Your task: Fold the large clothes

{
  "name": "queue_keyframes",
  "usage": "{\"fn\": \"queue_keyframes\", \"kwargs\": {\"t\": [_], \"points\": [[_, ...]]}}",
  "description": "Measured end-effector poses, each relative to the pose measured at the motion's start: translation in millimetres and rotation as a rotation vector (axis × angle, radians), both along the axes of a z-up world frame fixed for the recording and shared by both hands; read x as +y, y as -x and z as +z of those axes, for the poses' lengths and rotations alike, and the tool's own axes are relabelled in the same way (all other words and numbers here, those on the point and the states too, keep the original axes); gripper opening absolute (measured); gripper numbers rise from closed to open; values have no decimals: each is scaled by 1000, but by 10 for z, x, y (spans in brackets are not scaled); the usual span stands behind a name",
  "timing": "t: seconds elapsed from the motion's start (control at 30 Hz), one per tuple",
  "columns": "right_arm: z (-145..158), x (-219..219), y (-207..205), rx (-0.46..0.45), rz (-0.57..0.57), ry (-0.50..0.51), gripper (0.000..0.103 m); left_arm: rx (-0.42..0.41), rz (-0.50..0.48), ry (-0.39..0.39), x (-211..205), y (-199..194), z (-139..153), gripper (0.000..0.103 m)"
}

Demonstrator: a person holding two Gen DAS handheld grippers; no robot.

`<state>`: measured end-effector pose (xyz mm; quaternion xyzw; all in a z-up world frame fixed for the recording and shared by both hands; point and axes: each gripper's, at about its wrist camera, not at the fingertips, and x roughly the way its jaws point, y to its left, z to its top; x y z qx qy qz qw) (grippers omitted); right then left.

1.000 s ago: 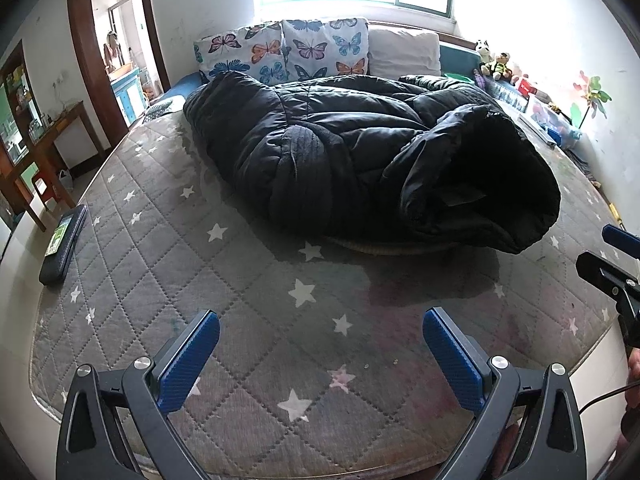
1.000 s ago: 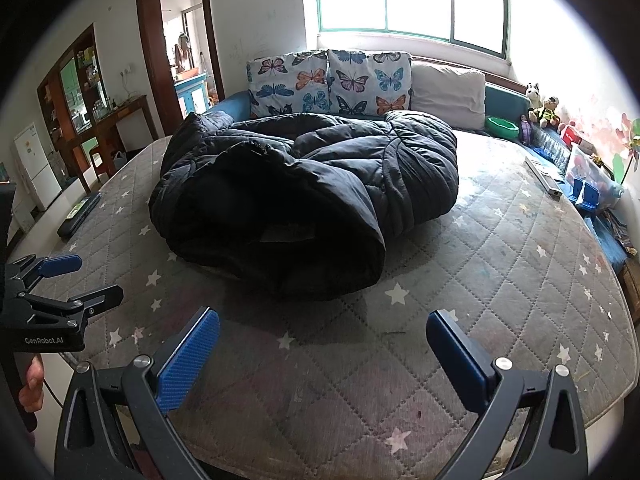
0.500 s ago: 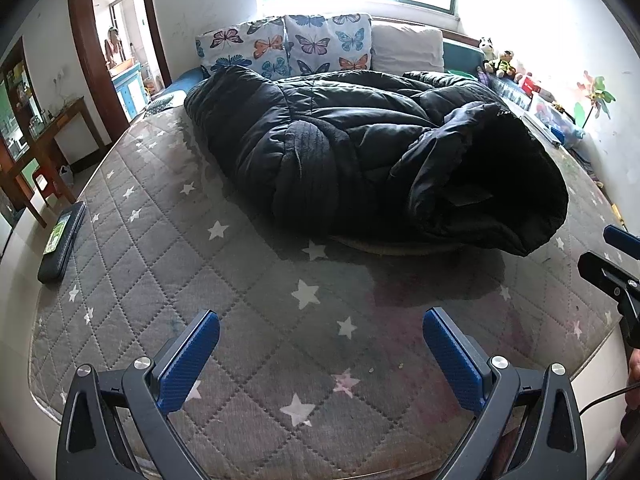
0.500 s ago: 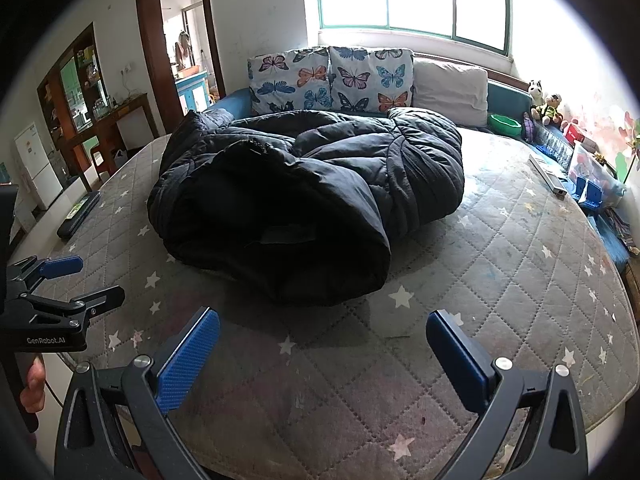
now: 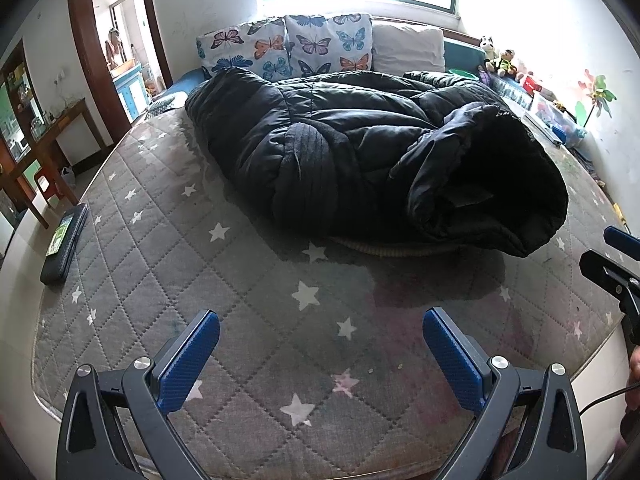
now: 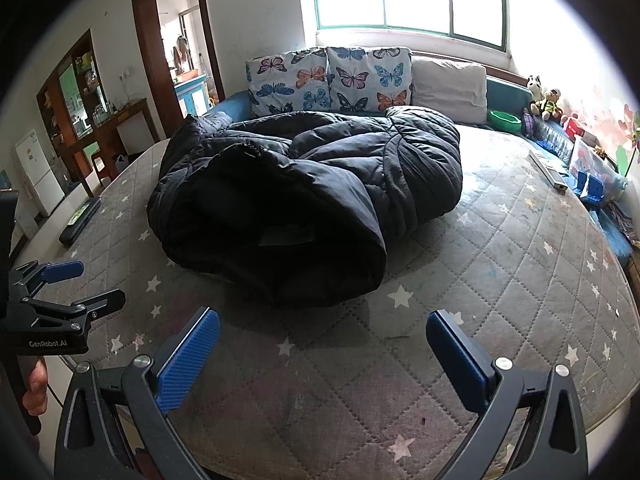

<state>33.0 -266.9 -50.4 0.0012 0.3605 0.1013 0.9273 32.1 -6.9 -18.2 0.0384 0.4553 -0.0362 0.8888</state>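
A large black padded jacket (image 5: 360, 160) lies bunched on the grey star-quilted mattress (image 5: 248, 304), its hood opening toward the near edge; it also shows in the right wrist view (image 6: 304, 200). My left gripper (image 5: 320, 340) is open and empty above the near part of the mattress, short of the jacket. My right gripper (image 6: 324, 344) is open and empty, also short of the jacket. The right gripper shows at the right edge of the left wrist view (image 5: 616, 272); the left gripper shows at the left edge of the right wrist view (image 6: 64, 296).
Butterfly pillows (image 6: 328, 80) and a white pillow (image 6: 448, 88) stand at the bed's head. A dark flat device (image 5: 64, 240) lies on the left mattress edge. Toys and boxes (image 6: 576, 148) line the right side. A doorway (image 6: 180, 52) and a wooden desk (image 6: 108, 124) are to the left.
Both grippers have moved slightly forward toward the jacket, which looks a little larger and nearer. Both stay open. The jacket has not moved.
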Motion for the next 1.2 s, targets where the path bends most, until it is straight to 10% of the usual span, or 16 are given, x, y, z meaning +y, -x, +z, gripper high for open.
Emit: {"fn": "queue_keyframes", "kwargs": {"t": [1.2], "points": [[226, 9, -213, -7, 50, 19, 103, -37, 23, -25, 189, -270, 259, 103]]}}
